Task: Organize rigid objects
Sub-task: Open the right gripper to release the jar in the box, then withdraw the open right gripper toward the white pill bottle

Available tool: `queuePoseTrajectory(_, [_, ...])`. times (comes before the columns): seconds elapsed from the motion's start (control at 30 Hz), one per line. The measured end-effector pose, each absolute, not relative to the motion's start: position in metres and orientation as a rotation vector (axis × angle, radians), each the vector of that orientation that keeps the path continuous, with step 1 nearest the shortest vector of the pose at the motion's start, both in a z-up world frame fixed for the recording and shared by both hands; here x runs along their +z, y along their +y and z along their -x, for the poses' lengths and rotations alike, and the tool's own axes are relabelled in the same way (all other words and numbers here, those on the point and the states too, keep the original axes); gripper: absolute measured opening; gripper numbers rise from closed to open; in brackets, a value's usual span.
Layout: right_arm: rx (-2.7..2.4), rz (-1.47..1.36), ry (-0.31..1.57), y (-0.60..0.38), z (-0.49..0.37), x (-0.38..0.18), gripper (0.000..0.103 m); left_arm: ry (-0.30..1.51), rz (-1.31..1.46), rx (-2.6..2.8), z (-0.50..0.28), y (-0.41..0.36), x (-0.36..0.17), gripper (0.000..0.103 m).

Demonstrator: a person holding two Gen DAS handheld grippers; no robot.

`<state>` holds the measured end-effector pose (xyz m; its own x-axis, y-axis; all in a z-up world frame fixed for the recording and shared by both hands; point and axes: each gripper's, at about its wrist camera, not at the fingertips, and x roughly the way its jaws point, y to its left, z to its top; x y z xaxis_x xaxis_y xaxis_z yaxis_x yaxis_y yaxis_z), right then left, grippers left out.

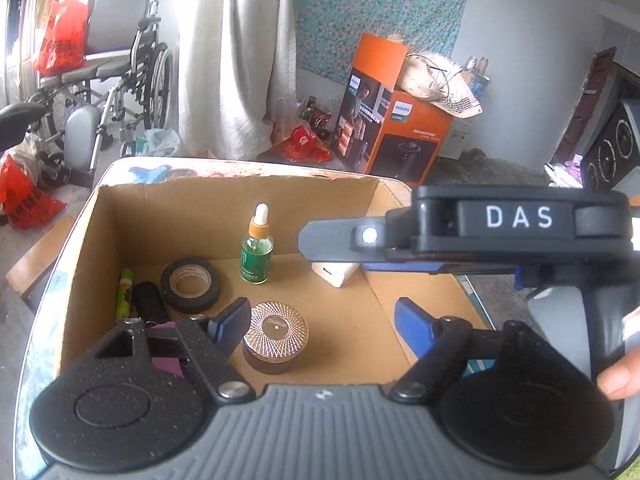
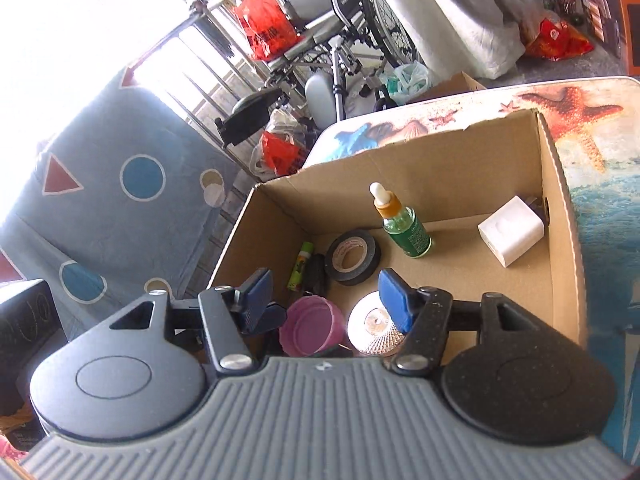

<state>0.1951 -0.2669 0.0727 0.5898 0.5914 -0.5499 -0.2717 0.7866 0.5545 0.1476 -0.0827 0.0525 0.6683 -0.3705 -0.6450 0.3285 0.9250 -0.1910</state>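
An open cardboard box (image 1: 192, 208) (image 2: 460, 148) holds a green dropper bottle (image 1: 257, 250) (image 2: 404, 226), a black tape roll (image 1: 190, 285) (image 2: 353, 255), a green tube (image 1: 124, 292) (image 2: 301, 266), a black object (image 1: 149, 303), a round faceted-lid jar (image 1: 276, 334) (image 2: 370, 326), a white plug block (image 1: 335, 273) (image 2: 511, 230) and a pink cup (image 2: 312, 324). My left gripper (image 1: 324, 326) is open and empty above the jar. My right gripper (image 2: 326, 300) is open and empty above the cup; it shows in the left wrist view (image 1: 340, 240) over the white block.
The box stands on a table with a starfish-print cover (image 2: 592, 128). Behind are a wheelchair (image 1: 116, 64), red bags (image 1: 24, 200), a curtain (image 1: 236, 52) and an orange Philips carton (image 1: 392, 116). A patterned blue cloth (image 2: 120, 184) lies left of the table.
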Motion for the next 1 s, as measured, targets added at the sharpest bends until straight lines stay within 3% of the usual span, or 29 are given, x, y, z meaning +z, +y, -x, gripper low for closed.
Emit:
queuePoseTrajectory(0.1, [0.480, -0.401, 0.671, -0.271, -0.153, 0.098, 0.082, 0.670, -0.004, -0.417, -0.119, -0.082, 0.064, 0.090])
queuePoseTrajectory(0.37, [0.330, -0.307, 0.504, -0.270, -0.062, 0.126, 0.102, 0.590, -0.040, -0.422, -0.062, -0.059, 0.068, 0.101])
queuePoseTrajectory(1.0, [0.091, 0.115, 0.522, -0.196, -0.008, 0.110, 0.102, 0.610, -0.105, -0.208, -0.022, -0.014, 0.046, 0.103])
